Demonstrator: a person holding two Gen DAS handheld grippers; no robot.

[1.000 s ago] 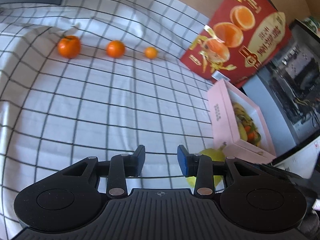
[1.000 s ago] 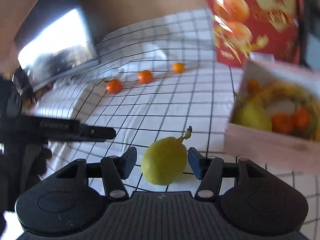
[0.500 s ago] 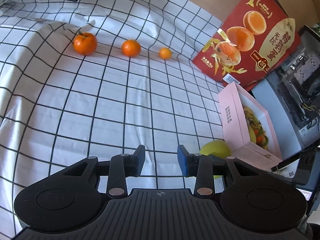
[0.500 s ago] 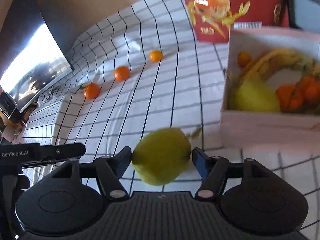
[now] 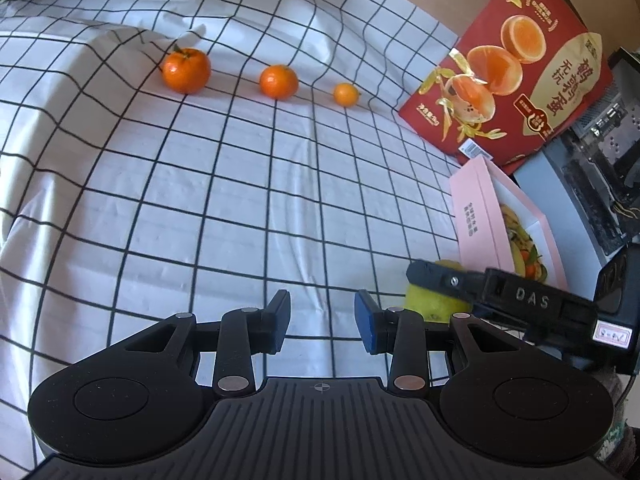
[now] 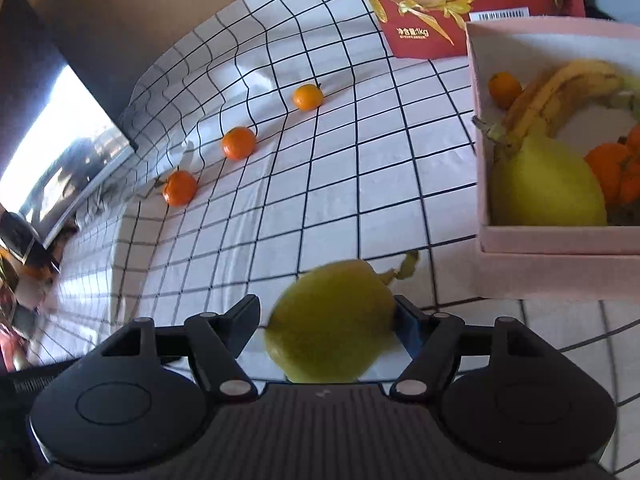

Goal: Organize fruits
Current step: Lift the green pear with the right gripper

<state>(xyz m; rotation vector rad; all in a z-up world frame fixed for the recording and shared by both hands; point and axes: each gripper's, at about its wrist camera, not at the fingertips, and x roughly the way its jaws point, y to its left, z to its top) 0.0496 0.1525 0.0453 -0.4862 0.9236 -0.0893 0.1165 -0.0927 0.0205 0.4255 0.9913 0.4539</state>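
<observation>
The pear lay on the checked cloth beside the pink box, between the right tool, whose jaws had just been opening. Judged best: withdraw straight back, avoiding a nudge. The left tool hung empty, jaws parted.

A wrinkled white cloth with a black grid covers the surface. The left tool is matt black plastic with a ribbed base and dull metal rivets. At right, a glossy red printed bag and a matt pink cardboard box. The pear has smooth, faintly shiny skin; the tangerines look finely pitted.
</observation>
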